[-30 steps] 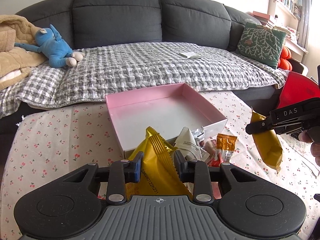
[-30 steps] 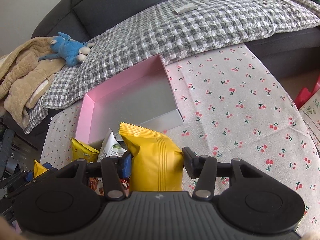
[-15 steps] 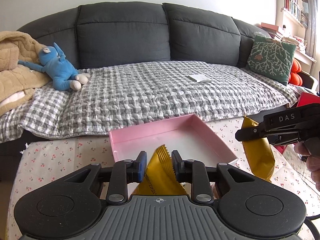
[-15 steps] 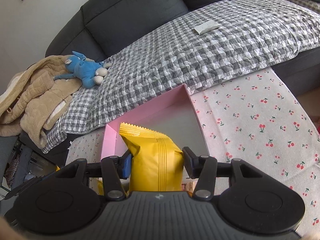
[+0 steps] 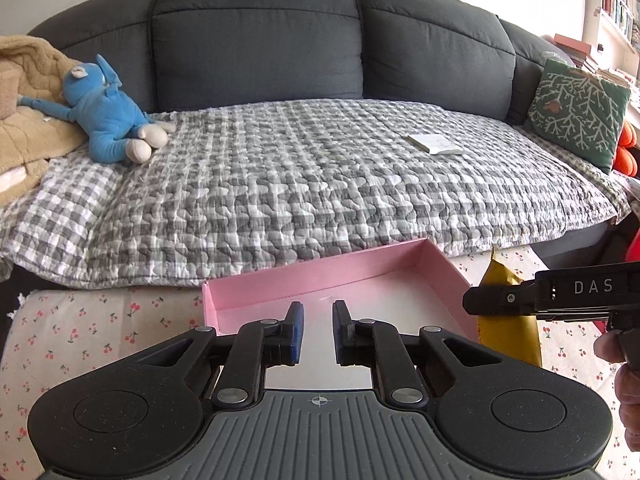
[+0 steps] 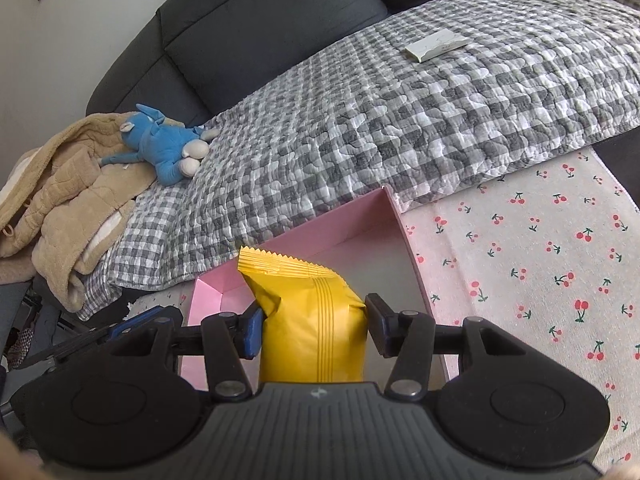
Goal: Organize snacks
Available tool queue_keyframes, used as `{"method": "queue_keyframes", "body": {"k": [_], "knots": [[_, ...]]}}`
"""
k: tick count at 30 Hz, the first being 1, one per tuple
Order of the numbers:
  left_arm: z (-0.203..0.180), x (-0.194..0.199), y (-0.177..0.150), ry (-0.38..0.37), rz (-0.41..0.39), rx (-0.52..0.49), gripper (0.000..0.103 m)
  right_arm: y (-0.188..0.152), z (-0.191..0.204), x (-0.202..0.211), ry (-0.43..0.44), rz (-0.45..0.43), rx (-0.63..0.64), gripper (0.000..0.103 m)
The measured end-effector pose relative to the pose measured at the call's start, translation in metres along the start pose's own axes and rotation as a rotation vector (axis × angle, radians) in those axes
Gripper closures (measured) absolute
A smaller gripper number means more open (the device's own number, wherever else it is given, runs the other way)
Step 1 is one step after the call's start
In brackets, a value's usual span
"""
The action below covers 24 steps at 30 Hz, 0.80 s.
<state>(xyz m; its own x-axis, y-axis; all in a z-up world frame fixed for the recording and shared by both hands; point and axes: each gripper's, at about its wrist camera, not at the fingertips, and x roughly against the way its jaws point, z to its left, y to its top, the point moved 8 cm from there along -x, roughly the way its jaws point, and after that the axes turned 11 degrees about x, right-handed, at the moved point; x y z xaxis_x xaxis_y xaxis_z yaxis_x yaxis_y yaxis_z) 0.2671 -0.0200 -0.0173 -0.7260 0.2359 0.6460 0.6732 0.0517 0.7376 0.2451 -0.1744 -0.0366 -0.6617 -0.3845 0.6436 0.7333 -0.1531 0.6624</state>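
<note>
An open pink box point(image 5: 320, 280) with a white floor lies on the cherry-print cloth by the sofa. My left gripper point(image 5: 317, 330) hangs over the box's near part. It is shut to a narrow gap, and only the box floor shows between its pads. My right gripper point(image 6: 314, 320) is shut on a yellow snack packet point(image 6: 308, 300), held upright over the near end of the pink box point(image 6: 344, 220). In the left wrist view that yellow packet point(image 5: 508, 336) hangs at the box's right wall under the right gripper point(image 5: 480, 302). The left gripper's blue-tipped finger point(image 6: 132, 322) shows at the lower left.
A dark sofa with a checked quilt point(image 5: 320, 184) runs behind the box. On it lie a blue plush toy point(image 5: 108, 116), a beige blanket point(image 6: 68, 200), a green cushion point(image 5: 576, 108) and a small white pack point(image 5: 434, 144). A person's hand point(image 5: 628, 400) holds the right gripper.
Both grippers moved forward over the pink box and the snack pile left view. The yellow packet between the left fingers is gone and they have narrowed. The right still grips its packet.
</note>
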Motion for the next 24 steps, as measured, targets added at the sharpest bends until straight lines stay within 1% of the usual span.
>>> {"method": "queue_keyframes", "body": {"k": [3, 4, 5, 7, 9, 10, 12, 13, 14, 15, 17, 19, 22, 24], "knots": [[0.000, -0.003, -0.006, 0.005, 0.007, -0.015, 0.089, 0.000, 0.000, -0.003, 0.001, 0.004, 0.008, 0.049], [0.001, -0.003, -0.008, 0.006, 0.010, -0.018, 0.086, 0.000, 0.000, -0.003, 0.001, 0.002, 0.006, 0.042], [0.001, -0.003, -0.010, 0.002, 0.018, -0.020, 0.086, 0.000, 0.000, -0.003, 0.004, -0.003, 0.003, 0.032], [0.002, -0.003, -0.013, 0.003, 0.030, -0.019, 0.085, 0.001, 0.003, 0.000, 0.006, -0.012, 0.012, 0.025], [0.004, -0.002, -0.015, 0.001, 0.039, -0.020, 0.082, 0.002, 0.005, 0.002, 0.002, -0.013, 0.025, 0.021], [0.004, 0.000, -0.015, 0.001, 0.040, -0.020, 0.078, 0.002, 0.007, 0.004, -0.001, -0.014, 0.031, 0.018], [0.007, 0.003, -0.015, 0.005, 0.043, -0.025, 0.072, 0.001, 0.009, 0.005, -0.006, -0.014, 0.042, 0.015], [0.008, 0.005, -0.015, 0.008, 0.044, -0.027, 0.066, 0.001, 0.010, 0.006, -0.009, -0.010, 0.047, 0.014], [0.009, 0.007, -0.016, 0.009, 0.046, -0.031, 0.057, 0.000, 0.012, 0.006, -0.011, -0.006, 0.051, 0.013], [0.010, 0.010, -0.017, 0.007, 0.047, -0.035, 0.053, 0.000, 0.012, 0.006, -0.012, -0.002, 0.056, 0.013], [0.013, 0.018, -0.020, 0.002, 0.044, -0.052, 0.040, -0.001, 0.015, 0.009, -0.012, 0.003, 0.071, 0.012], [0.015, 0.026, -0.025, 0.000, 0.048, -0.072, 0.037, -0.003, 0.018, 0.011, -0.014, 0.011, 0.092, 0.011], [0.020, 0.038, -0.035, -0.017, 0.062, -0.105, 0.035, -0.008, 0.022, 0.013, -0.024, 0.031, 0.128, 0.010], [0.024, 0.047, -0.044, -0.043, 0.066, -0.119, 0.030, -0.012, 0.025, 0.015, -0.026, 0.048, 0.148, 0.010]]}}
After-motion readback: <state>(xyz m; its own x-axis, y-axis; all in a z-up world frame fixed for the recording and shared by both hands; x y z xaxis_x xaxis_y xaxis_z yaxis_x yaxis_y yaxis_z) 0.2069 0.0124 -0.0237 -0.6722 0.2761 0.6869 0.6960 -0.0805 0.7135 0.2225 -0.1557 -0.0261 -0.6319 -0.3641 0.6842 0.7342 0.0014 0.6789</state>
